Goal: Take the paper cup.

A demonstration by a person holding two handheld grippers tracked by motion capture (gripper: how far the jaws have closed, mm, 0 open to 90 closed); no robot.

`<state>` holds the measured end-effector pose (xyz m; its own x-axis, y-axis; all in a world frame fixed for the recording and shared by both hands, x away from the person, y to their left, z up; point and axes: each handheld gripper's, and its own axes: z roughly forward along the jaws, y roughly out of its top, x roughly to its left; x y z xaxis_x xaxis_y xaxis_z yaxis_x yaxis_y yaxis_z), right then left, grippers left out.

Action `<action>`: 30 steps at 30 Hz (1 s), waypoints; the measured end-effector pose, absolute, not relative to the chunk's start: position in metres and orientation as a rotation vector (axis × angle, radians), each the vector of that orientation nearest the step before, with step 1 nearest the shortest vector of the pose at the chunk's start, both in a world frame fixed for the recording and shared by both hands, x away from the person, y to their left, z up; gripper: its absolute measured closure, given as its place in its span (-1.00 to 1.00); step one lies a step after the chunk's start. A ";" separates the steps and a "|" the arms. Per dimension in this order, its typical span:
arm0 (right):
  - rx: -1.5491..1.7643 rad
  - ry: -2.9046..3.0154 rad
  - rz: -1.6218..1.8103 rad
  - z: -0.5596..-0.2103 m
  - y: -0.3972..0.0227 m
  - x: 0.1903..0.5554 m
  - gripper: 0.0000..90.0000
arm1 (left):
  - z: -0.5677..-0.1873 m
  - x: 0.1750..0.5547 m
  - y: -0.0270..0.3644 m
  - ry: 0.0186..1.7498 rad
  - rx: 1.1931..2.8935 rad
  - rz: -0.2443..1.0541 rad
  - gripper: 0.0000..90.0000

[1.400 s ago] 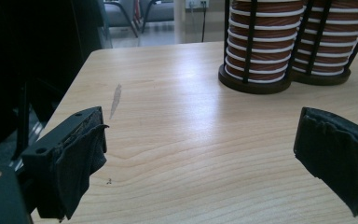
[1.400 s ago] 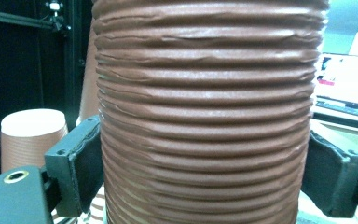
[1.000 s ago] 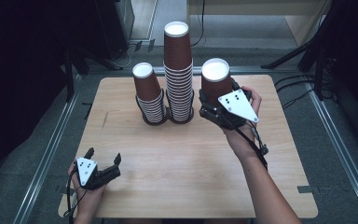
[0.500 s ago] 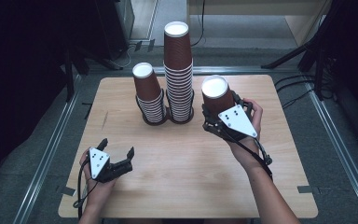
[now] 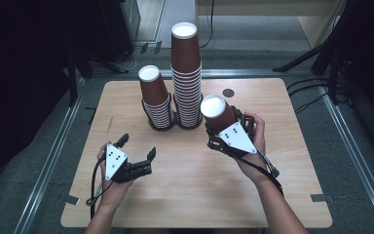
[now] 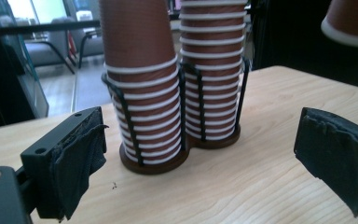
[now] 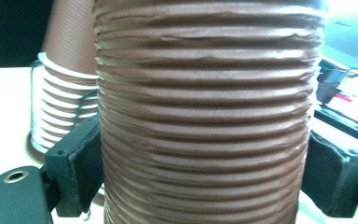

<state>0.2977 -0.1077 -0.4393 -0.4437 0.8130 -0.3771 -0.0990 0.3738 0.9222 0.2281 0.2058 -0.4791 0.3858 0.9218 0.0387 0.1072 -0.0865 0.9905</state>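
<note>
Two stacks of upside-down brown paper cups stand in a black wire holder [image 5: 161,122] at the table's far middle: a short stack [image 5: 154,96] on the left, a tall stack [image 5: 186,73] on the right; both stacks [image 6: 144,93] rise ahead in the left gripper view. My right gripper [image 5: 224,127] is shut on a single ribbed brown cup [image 5: 218,113] [image 7: 205,116], held tilted just right of the tall stack. My left gripper [image 5: 137,147] stands open and empty over the near left of the table, with its pads [image 6: 81,154] wide apart.
The light wooden table [image 5: 292,161] has bare surface in front of and beside the stacks. A small dark round spot [image 5: 229,92] lies at the far right of the stacks. Dark floor, rails and cables surround the table.
My left gripper has risen and moved forward and right toward the stacks. My right gripper has come down and nearer with the cup, now lower beside the tall stack.
</note>
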 end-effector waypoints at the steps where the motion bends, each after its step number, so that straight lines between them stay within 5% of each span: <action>1: 0.631 1.708 1.220 -0.442 -0.106 0.297 -0.72 | -0.476 0.227 0.205 0.955 1.503 0.897 -0.94; 30: 0.272 1.803 1.012 -0.480 -0.069 0.282 -0.72 | -0.463 0.220 0.190 0.869 1.556 0.671 -0.95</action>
<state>0.2823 -0.0685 -0.4802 -0.4666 0.5905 -0.6585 -0.2542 0.6235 0.7393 0.2198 0.1896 -0.4631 0.5584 0.8281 -0.0488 0.1620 -0.0512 0.9855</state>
